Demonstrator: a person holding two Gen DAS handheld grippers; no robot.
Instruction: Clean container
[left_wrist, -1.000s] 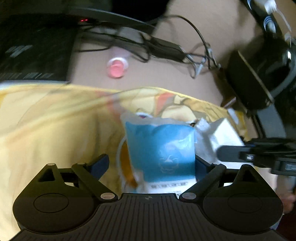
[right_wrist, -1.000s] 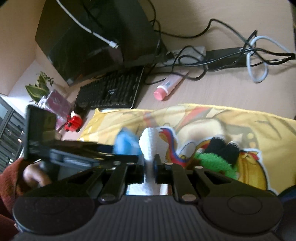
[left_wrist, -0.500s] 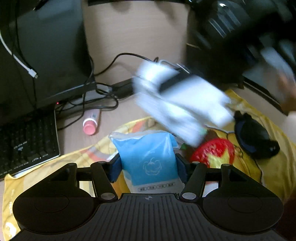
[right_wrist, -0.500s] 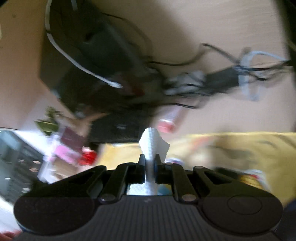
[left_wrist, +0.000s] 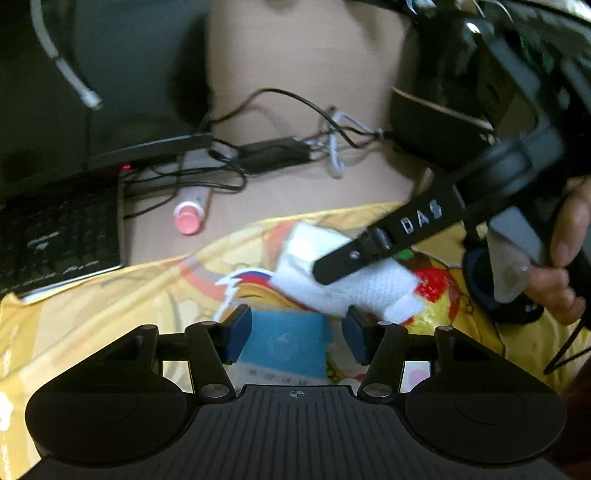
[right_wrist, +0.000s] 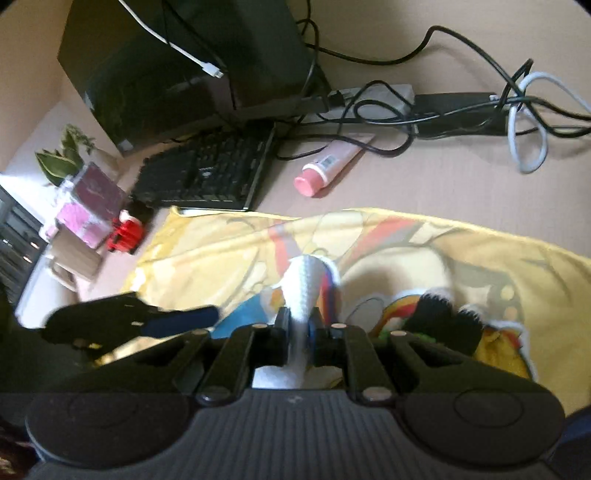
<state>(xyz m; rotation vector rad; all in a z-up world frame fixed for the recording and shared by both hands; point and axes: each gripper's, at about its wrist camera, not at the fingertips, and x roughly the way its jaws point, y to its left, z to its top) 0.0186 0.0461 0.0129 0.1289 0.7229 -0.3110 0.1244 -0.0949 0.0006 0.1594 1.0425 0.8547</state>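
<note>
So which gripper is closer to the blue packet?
Left. The left gripper has its open fingers on either side of the blue packet. The right gripper is beyond it, shut on a white wipe.

Bench (right_wrist: 424, 192): pale tan surface; yellow printed cloth (right_wrist: 229, 251) spread over the near part, wrinkled, edges loose; black keyboard (right_wrist: 207, 173) just beyond the cloth's far left corner, touching its edge; dark monitor (right_wrist: 155, 66) standing behind the keyboard; pink-capped tube (right_wrist: 328, 164) lying on bare bench between keyboard and cables; black power strip (right_wrist: 458, 110) at the back with a tangle of black cables (right_wrist: 388, 114) and a looped white cable (right_wrist: 528, 133); small potted plant (right_wrist: 62, 155) and red toy figure (right_wrist: 123, 232) at far left.
</note>
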